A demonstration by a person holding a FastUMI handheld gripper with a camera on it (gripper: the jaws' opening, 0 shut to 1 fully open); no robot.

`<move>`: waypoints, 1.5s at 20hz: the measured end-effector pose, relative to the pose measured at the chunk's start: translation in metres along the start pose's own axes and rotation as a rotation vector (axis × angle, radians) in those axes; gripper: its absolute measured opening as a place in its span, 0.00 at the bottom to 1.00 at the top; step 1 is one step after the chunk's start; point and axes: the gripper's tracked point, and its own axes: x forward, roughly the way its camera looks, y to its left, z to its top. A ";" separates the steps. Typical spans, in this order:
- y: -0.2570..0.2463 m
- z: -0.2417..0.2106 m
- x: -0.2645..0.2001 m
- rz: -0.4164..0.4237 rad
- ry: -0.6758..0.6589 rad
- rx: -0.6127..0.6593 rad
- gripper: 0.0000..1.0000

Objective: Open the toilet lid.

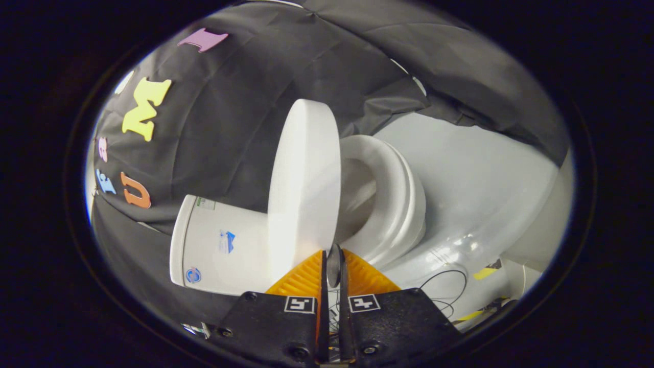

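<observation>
The view is rolled sideways. A white toilet stands ahead, its cistern (219, 245) toward the booth wall. The toilet lid (304, 189) is lifted well off the seat ring (396, 194) and stands close to upright, so the bowl's inside (357, 197) is exposed between them. My gripper (333, 254) is at the lid's front rim. Its two fingers are drawn almost together, with a thin sliver of the rim pinched between them. The lid's outer face is turned toward the cistern.
The black cloth wall (245, 128) hangs close behind the cistern. Pale glossy floor (475, 174) spreads beside the bowl. Thin dark cables (449, 289) and yellow tape marks (485, 273) lie on the floor beside the toilet's base.
</observation>
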 end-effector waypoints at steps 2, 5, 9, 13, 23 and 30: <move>0.007 -0.002 -0.002 -0.007 0.001 -0.025 0.11; 0.015 0.000 -0.008 -0.025 -0.001 -0.052 0.11; 0.029 -0.003 -0.013 -0.042 -0.004 -0.108 0.11; 0.040 -0.003 -0.018 -0.052 -0.015 -0.133 0.11; 0.071 -0.007 -0.028 -0.064 -0.025 -0.215 0.11; 0.093 -0.012 -0.032 -0.073 -0.038 -0.281 0.11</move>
